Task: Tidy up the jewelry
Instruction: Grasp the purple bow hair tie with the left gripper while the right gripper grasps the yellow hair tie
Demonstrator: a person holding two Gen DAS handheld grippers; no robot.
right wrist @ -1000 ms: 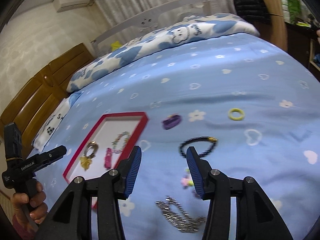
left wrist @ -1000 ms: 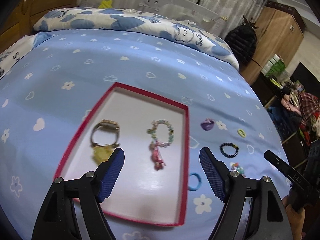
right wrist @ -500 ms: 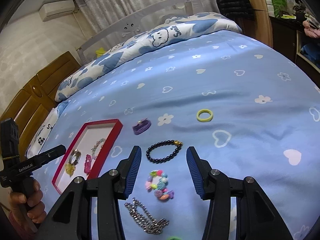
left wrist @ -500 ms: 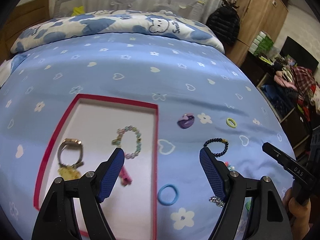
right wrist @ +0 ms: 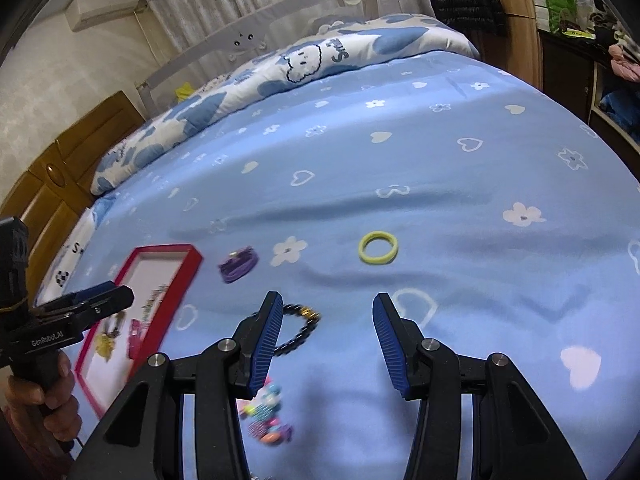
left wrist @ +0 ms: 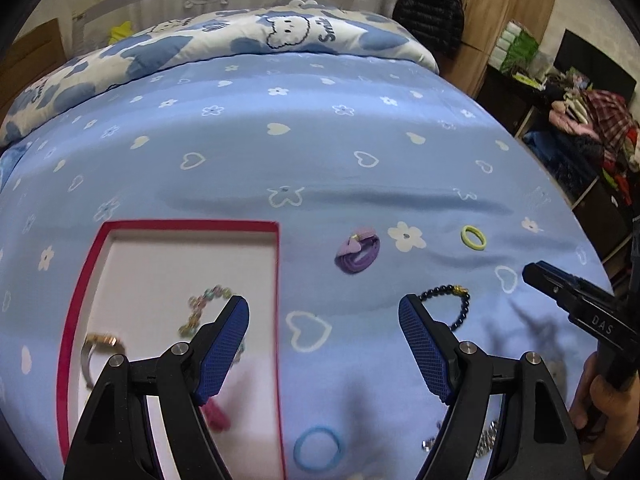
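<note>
A red-rimmed white tray (left wrist: 278,280) lies on the blue bedspread; it also shows in the right wrist view (right wrist: 188,276). In it lie a pastel bead bracelet (left wrist: 200,310), a gold-toned bracelet (left wrist: 100,344) and a pink clip (left wrist: 216,416). Loose on the bed are a purple hair tie (left wrist: 358,250), a yellow ring (right wrist: 378,248), a black bead bracelet (right wrist: 302,326), a blue ring (left wrist: 318,448), a colourful bead piece (right wrist: 266,412) and a silver chain (left wrist: 486,438). My left gripper (left wrist: 324,350) is open and empty over the tray's right edge. My right gripper (right wrist: 326,340) is open and empty beside the black bracelet.
A cloud-print pillow (left wrist: 256,36) and a white bed rail (right wrist: 280,24) lie at the far end. A wooden wardrobe (left wrist: 508,12) and cluttered dark shelves (left wrist: 584,128) stand right of the bed. A wooden headboard (right wrist: 52,184) is at left.
Both grippers have swung right across the bed. The tray has slid left in both views. My right gripper has opened wider; the black bracelet now sits at its left finger.
</note>
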